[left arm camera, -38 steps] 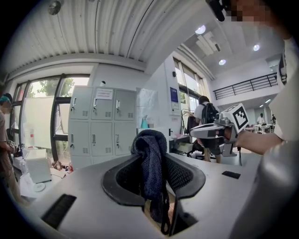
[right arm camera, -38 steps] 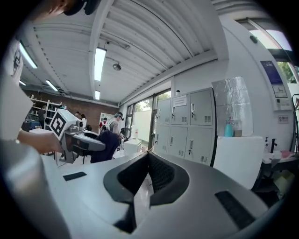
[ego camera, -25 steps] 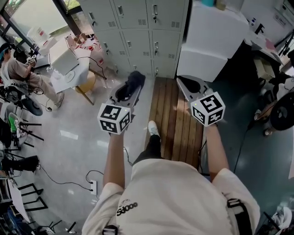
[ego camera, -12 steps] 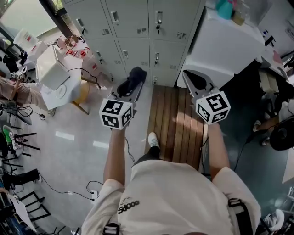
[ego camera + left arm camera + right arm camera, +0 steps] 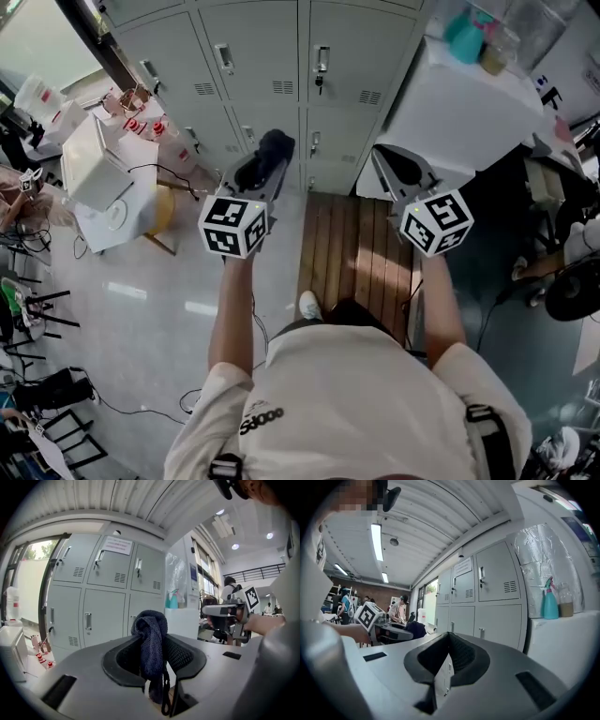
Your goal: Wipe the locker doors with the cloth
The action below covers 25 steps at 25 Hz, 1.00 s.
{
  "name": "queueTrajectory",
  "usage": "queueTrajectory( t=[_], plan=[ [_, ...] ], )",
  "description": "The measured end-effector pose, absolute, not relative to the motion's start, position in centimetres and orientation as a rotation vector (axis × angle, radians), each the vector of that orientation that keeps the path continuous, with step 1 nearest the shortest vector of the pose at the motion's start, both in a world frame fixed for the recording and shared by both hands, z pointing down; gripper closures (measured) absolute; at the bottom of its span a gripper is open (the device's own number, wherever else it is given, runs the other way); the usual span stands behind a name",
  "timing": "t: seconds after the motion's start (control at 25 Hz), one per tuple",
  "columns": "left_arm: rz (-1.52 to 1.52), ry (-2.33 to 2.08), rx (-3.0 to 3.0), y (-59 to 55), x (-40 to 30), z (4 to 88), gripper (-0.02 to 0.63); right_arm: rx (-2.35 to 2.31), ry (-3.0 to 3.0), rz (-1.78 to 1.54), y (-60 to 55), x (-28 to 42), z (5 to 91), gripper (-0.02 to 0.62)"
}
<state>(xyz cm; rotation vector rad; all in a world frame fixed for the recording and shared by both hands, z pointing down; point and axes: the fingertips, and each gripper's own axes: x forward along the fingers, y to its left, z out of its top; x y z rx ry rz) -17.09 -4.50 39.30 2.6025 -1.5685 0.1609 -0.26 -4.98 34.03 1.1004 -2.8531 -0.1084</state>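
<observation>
Grey locker doors [image 5: 272,56] fill the top of the head view, and they stand ahead in the left gripper view [image 5: 101,599] and the right gripper view [image 5: 487,599]. My left gripper [image 5: 265,164] is shut on a dark blue cloth [image 5: 275,148], held up short of the lower doors. The cloth [image 5: 149,623] bunches between the jaws and hangs down. My right gripper [image 5: 382,157] is level with it on the right, its jaws [image 5: 449,639] together with nothing in them. Neither gripper touches the doors.
A white cabinet [image 5: 459,117] stands right of the lockers with a teal spray bottle [image 5: 461,39] on top. A wooden slat platform [image 5: 361,258] lies underfoot. At the left are a white box [image 5: 94,159], a yellow stool [image 5: 161,208] and floor cables.
The person has stepped towards the lockers. Both grippers have moved forward and closer to the doors. The cloth stays in the left gripper.
</observation>
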Motion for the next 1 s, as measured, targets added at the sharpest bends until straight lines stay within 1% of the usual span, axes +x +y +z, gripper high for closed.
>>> queueTrajectory(
  t=[0.36,0.56,0.68,0.88,1.0],
  plan=[
    [0.173,-1.529,2.621,-11.7,-15.5,39.7,0.468,1.046,-2.724,-0.206,-12.2,0.0,35.2,0.591],
    [0.185,-1.594,2.618,-18.6,-15.2,38.3,0.468,1.088,-2.807,-0.152,-19.7,1.3,34.1,0.591],
    [0.17,-1.63,2.62,-23.3,-14.7,36.8,0.468,1.068,-2.81,-0.199,-23.6,2.2,33.4,0.591],
    [0.091,-1.826,2.579,-31.4,-15.0,32.7,0.468,1.033,-2.847,-0.162,-29.5,3.4,32.4,0.591],
    [0.073,-1.864,2.586,-35.5,-14.3,30.7,0.468,1.01,-2.855,-0.17,-32.0,4.1,32.2,0.591]
  ],
)
